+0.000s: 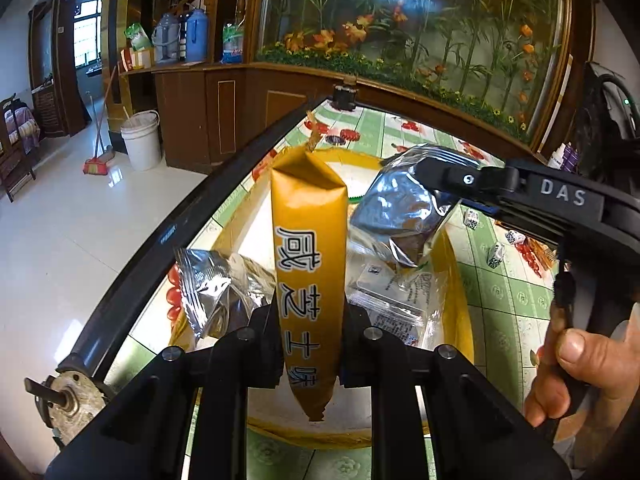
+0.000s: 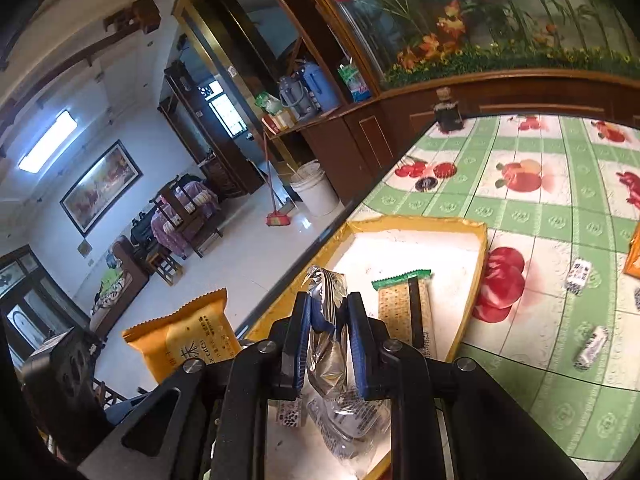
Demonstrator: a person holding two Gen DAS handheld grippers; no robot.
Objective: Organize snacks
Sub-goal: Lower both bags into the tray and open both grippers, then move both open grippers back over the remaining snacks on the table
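My left gripper is shut on a tall orange snack packet with white characters, held upright over the yellow-rimmed tray. In the tray lie a silver packet and a clear printed packet. My right gripper comes in from the right, shut on a crumpled silver packet above the tray. The right wrist view shows the right gripper pinching that silver packet over the tray. A green-topped cracker packet lies inside, and the orange packet hangs at the left.
The tray sits by the table's black left edge, with white floor, a bucket and a broom beyond. A small dark jar stands at the far corner. Small wrapped candies dot the green fruit tablecloth. A hand grips the right handle.
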